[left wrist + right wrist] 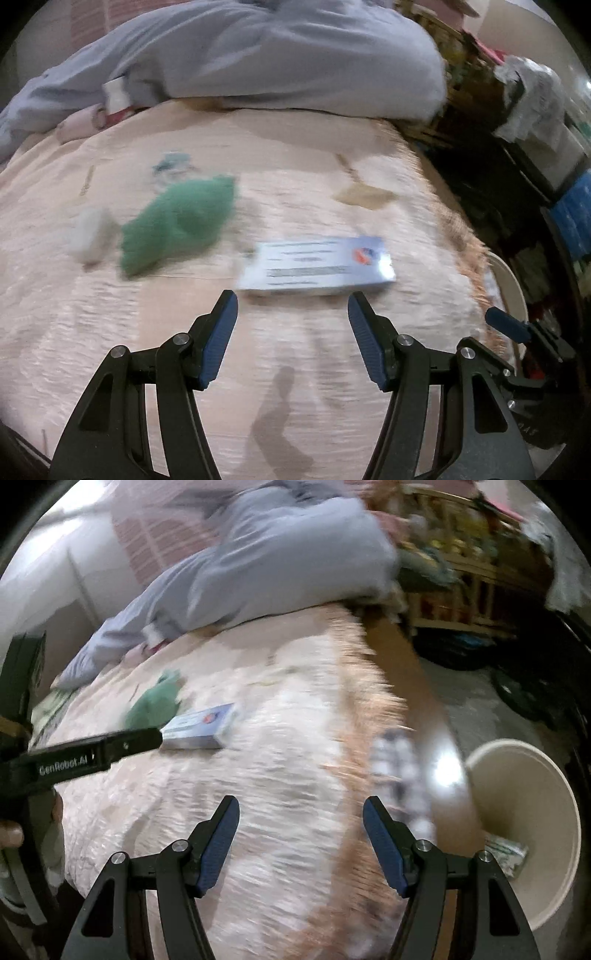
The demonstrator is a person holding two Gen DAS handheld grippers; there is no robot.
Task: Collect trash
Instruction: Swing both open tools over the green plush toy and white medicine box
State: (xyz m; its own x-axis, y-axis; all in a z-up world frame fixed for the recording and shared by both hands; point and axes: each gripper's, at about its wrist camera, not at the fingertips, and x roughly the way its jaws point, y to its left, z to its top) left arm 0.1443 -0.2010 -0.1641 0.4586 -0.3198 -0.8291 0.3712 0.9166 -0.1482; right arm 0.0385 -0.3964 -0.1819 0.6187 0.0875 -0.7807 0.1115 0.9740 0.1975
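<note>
A flat pale-blue box (pixel 317 266) with printed lines and a red-and-blue logo lies on the peach bedspread (pixel 258 369). Just short of it, my left gripper (pixel 293 306) stands open with nothing between its pads. From the right wrist view the left gripper (pixel 155 738) reaches to the near end of the box (pixel 201 729). My right gripper (pixel 301 808) is open and empty above the bed's fringed edge. A beige bin (pixel 554 812) stands on the floor to its right, with crumpled paper (pixel 506 853) inside. Both views are motion-blurred.
On the bed lie a green cloth (pixel 177 225), a whitish crumpled lump (pixel 88 236), a brown scrap (pixel 364 194) and a small bluish scrap (pixel 171 164). A grey blanket (pixel 277 62) is heaped at the far end. Cluttered shelves (pixel 461 565) line the floor to the right.
</note>
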